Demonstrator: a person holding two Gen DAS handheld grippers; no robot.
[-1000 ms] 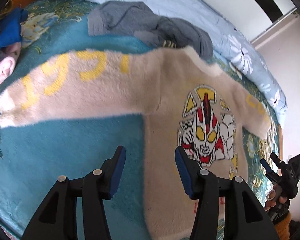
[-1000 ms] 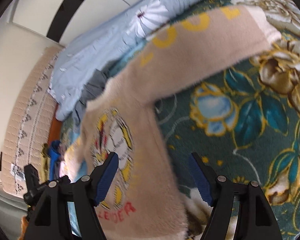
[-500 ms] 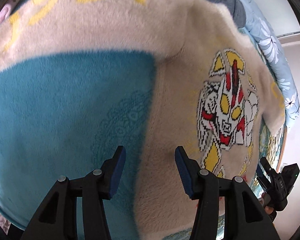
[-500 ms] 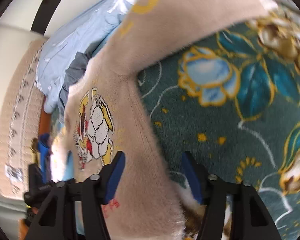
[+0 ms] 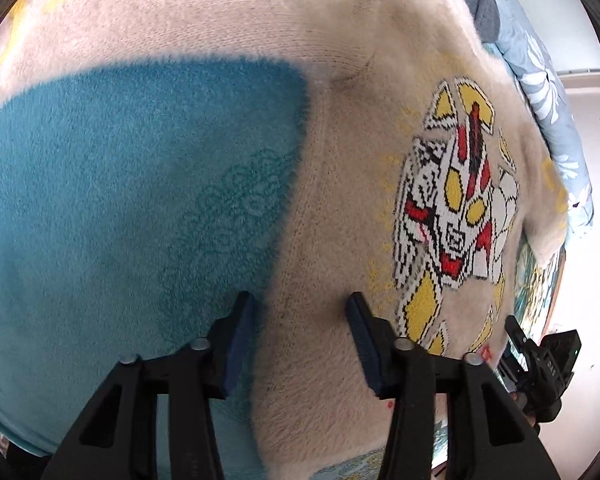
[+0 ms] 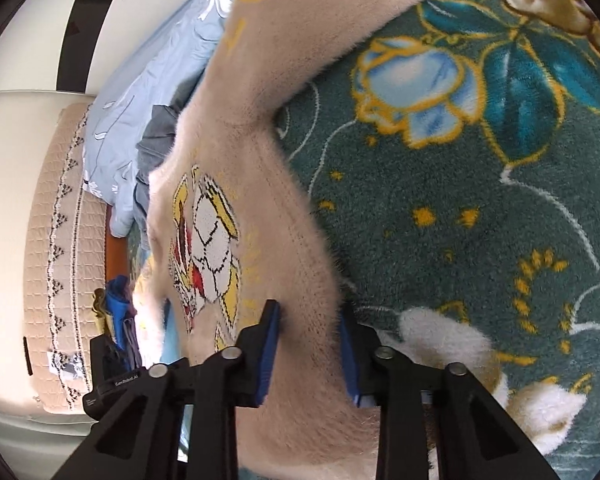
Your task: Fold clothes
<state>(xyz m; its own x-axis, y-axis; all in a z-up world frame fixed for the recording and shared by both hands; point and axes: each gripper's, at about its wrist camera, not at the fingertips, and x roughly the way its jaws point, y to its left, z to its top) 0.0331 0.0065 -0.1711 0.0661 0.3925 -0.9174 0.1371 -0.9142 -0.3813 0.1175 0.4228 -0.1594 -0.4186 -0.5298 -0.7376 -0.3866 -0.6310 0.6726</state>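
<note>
The sweater [image 5: 364,168] lies flat on the blanket [image 5: 120,200]. Left gripper [image 5: 300,334] gapes over its side edge. Right gripper [image 6: 310,334] straddles the opposite edge, jaws narrowed; whether they pinch it is unclear.

The left black two-finger gripper with blue pads [image 5: 300,340] is hovering low with its jaws spread wide, nothing between them being pinched. The right black two-finger gripper with blue pads [image 6: 310,354] is pressing its narrower jaws against both sides of a fuzzy beige sweater edge [image 6: 304,292].
</note>
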